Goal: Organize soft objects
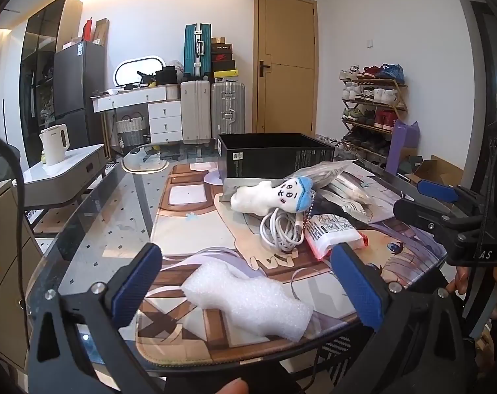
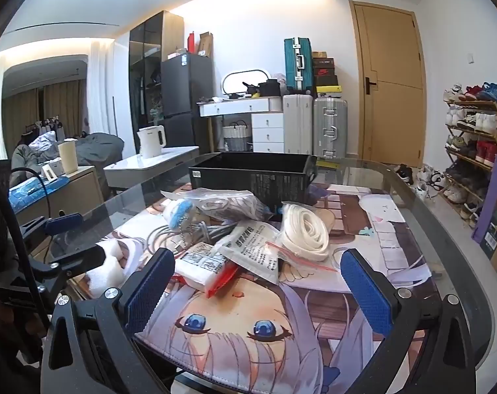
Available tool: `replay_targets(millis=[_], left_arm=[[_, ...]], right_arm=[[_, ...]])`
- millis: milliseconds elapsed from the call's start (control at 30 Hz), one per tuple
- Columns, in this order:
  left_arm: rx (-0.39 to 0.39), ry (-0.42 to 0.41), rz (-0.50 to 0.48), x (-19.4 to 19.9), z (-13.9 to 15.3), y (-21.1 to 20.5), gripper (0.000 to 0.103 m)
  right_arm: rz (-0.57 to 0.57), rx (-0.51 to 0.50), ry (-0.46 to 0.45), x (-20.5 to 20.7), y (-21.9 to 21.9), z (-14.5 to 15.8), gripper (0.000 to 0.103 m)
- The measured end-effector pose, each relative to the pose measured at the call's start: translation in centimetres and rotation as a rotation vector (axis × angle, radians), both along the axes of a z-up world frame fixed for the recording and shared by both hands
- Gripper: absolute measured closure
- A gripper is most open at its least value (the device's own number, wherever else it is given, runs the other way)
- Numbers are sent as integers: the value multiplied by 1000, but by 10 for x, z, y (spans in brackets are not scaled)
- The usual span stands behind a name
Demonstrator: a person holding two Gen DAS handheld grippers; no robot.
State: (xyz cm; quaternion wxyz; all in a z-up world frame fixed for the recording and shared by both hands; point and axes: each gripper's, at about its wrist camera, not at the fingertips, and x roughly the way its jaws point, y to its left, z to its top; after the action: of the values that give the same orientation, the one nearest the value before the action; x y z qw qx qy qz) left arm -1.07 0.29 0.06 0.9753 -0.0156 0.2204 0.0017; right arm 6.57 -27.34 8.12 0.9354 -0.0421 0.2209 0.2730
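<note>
The white foam piece point(image 1: 248, 298) lies on the printed desk mat point(image 1: 195, 226) straight ahead between our left gripper's point(image 1: 248, 292) wide-spread jaws, its long axis slanting across them, while our right gripper point(image 2: 258, 290), also wide and empty, faces the clutter beside it.

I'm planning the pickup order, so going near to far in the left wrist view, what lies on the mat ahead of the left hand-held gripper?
White foam piece → coiled white cable → white plush toy with a blue cap → open black box.
</note>
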Motion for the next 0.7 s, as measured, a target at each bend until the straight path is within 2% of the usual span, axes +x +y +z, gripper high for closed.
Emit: replay_targets(millis=[267, 700], left_arm=[[-3, 42, -3, 4, -8, 3, 0], [-60, 100, -65, 11, -23, 6, 0]], right_arm=[[2, 5, 24, 4, -3, 0, 0], [13, -6, 54, 5, -1, -5, 0]])
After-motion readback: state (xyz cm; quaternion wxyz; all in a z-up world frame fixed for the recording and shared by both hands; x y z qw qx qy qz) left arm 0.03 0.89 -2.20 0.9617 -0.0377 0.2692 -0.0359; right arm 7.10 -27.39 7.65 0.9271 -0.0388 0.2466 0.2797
